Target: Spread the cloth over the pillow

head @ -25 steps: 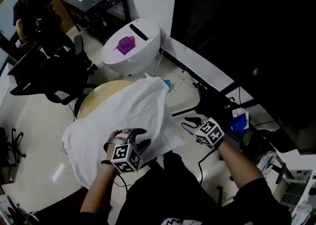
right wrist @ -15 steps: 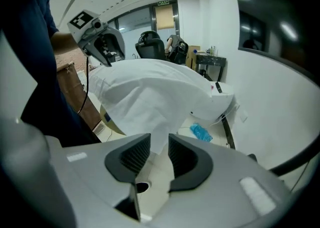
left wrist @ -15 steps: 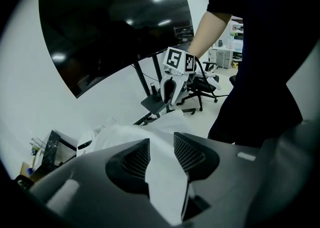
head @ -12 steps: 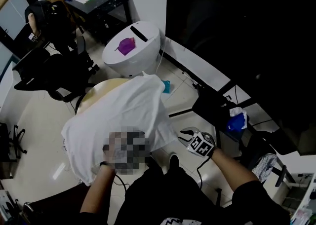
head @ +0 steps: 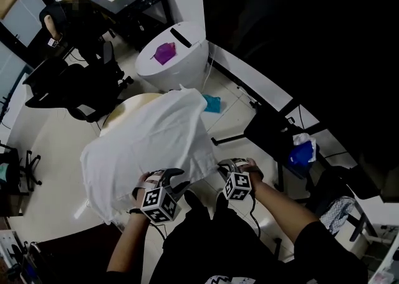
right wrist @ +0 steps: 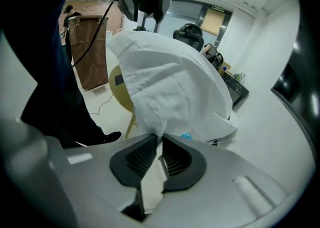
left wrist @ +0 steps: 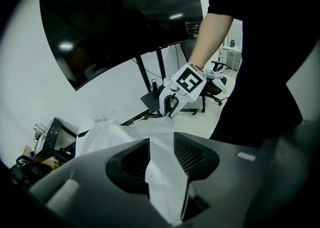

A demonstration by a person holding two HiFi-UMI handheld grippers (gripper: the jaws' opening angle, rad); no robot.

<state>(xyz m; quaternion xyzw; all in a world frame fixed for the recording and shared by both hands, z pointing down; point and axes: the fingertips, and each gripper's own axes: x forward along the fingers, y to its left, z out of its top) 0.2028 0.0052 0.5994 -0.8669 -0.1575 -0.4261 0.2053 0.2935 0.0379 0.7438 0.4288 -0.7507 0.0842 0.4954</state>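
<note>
Just changed: the right gripper (right wrist: 160,148), a second ago spread and off to the side of the table's load, has been closing its jaws and now pinches a fold of the thin white fabric cloth (head: 156,139).
Left gripper (left wrist: 161,147): jaws pressed on another bunched strip of the same cloth, at the table's near edge.
Meaning: both near corners look held, so pulling the sheet flat can probably begin.
Cloth: matte, limp and softly creased, draped in a domed heap over the round tan wooden table (head: 132,106).
Pillow: hidden. The rounded bulge suggests it lies under the cloth, on the table.
</note>
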